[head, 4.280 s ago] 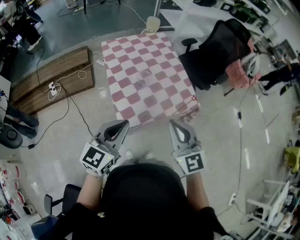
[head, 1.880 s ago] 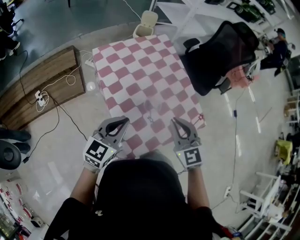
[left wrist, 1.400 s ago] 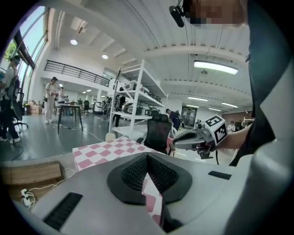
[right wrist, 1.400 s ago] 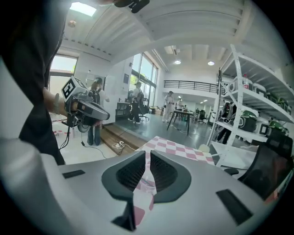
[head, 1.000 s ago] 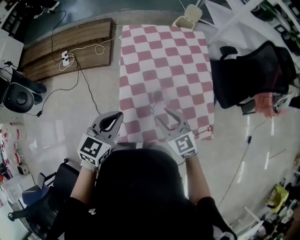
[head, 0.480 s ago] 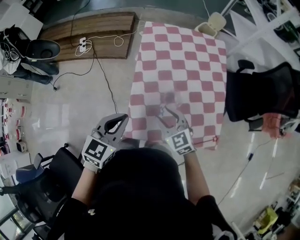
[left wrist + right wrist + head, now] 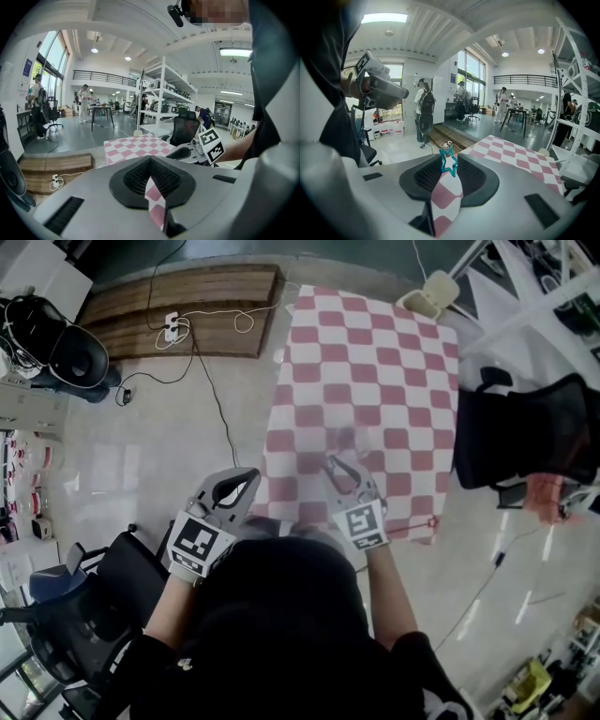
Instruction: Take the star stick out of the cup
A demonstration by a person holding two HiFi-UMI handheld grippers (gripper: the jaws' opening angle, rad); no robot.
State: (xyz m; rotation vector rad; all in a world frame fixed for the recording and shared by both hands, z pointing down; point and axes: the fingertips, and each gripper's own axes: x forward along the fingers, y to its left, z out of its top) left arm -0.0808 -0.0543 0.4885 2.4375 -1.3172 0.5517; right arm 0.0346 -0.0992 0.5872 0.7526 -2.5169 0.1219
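A teal star-shaped outline, the star stick [image 7: 449, 162], stands upright between the tips of my right gripper [image 7: 449, 160]. Its jaws are closing and the pads touch the star's points on both sides. In the head view my right gripper [image 7: 331, 466] reaches over the near part of the pink-and-white checkered table [image 7: 375, 362], at a faint clear cup [image 7: 343, 440] whose outline is hard to make out. My left gripper [image 7: 249, 478] hangs at the table's near left corner, shut and holding nothing; its tips [image 7: 150, 160] meet.
A black office chair [image 7: 525, 432] stands right of the table. A wooden platform [image 7: 178, 306] with cables lies on the floor at far left. A beige object [image 7: 429, 292] sits at the table's far corner. Another chair [image 7: 84, 610] is near my left side.
The right gripper has reached forward over the table to the cup and its jaws have narrowed around the star. The left gripper has stayed at the table's corner.
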